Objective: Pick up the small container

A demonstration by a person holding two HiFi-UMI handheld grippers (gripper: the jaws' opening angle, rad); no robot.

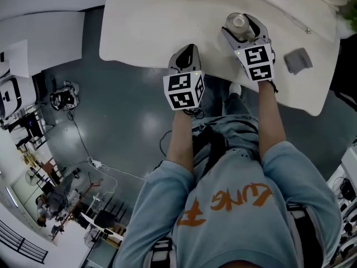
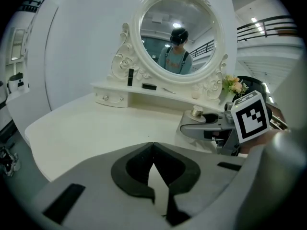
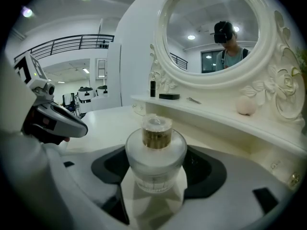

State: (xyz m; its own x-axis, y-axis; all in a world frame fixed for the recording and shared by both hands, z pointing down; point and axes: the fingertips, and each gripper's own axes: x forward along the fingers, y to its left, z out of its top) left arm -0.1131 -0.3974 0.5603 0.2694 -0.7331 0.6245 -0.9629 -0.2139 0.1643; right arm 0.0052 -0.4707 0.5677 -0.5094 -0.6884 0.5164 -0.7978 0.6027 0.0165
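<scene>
The small container [image 1: 240, 22], a clear round jar with a gold-lined cap, stands upright on the white vanity table [image 1: 150, 21]. My right gripper [image 1: 243, 31] reaches around it. In the right gripper view the container [image 3: 156, 147] sits between the dark pads [image 3: 206, 169] of the right gripper [image 3: 157, 166], with a little room on each side, so this gripper is open. My left gripper [image 1: 187, 52] hovers at the table's near edge, to the left of the jar; its tips meet, so it is shut and empty [image 2: 153, 145]. The left gripper view shows the right gripper [image 2: 211, 123] and the jar's cap [image 2: 197, 111].
A grey folded square [image 1: 297, 60] lies on the table right of the right gripper. At the back stands an ornate round mirror [image 2: 177, 35] on a low shelf holding a dark tube [image 2: 130, 76], flowers [image 2: 234, 85] and a pale ball [image 3: 246, 106]. Dark floor lies below the near edge [image 1: 139, 60].
</scene>
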